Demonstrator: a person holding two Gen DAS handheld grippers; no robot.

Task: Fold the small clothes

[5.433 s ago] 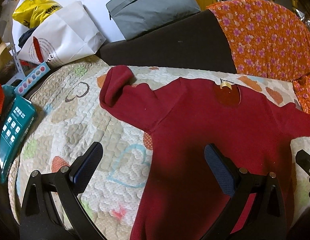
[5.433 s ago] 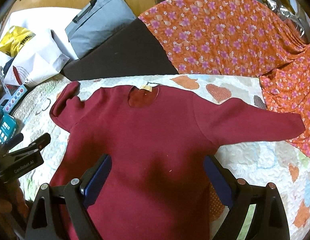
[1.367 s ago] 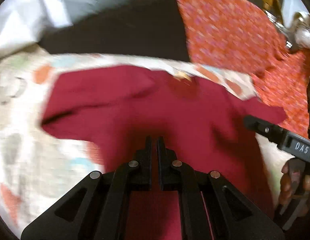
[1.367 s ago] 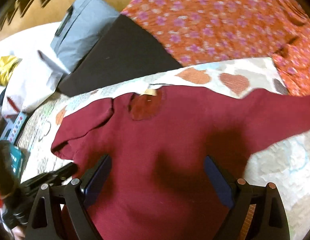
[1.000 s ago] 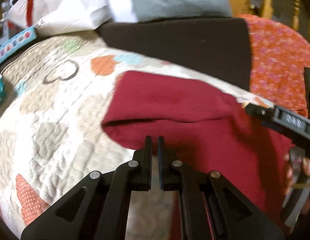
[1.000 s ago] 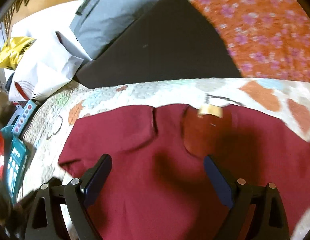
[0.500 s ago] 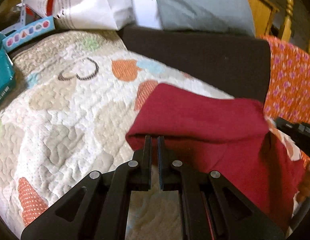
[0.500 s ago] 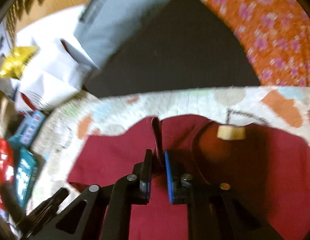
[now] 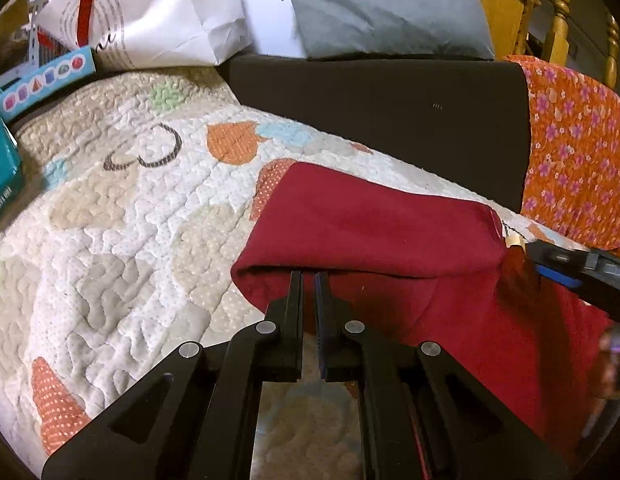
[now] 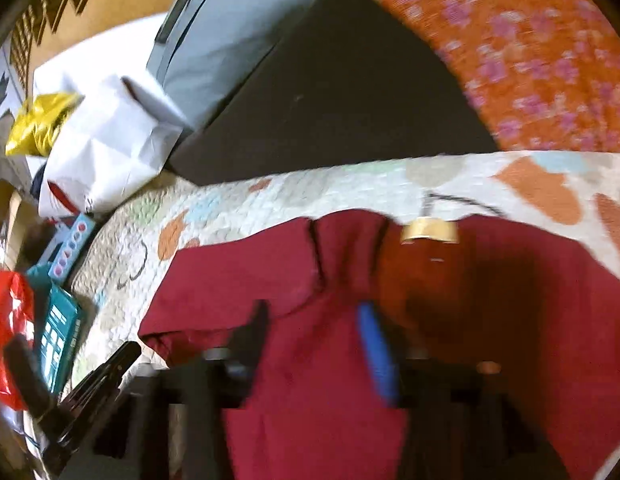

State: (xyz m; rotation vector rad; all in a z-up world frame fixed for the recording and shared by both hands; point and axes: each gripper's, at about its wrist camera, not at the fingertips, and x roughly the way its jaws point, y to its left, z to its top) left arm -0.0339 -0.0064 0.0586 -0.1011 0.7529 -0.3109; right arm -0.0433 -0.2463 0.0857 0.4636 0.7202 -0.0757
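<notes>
Two tools work a maroon top (image 9: pixel 390 220) on the quilted bed: the left tool (image 9: pixel 308 280), pressed together, pinches its folded-in sleeve edge, while the right tool (image 10: pixel 316 320) has just been opening, nearer the collar.

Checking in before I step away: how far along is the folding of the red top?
Done: one sleeve of the maroon top lies folded across its body. In hand: the left gripper is shut at that fold's edge, though whether it pinches cloth is unclear; the right gripper, jaws just opening, rests over the chest holding nothing. Left: the rest of the top looks unfolded; its other sleeve is out of view.
</notes>
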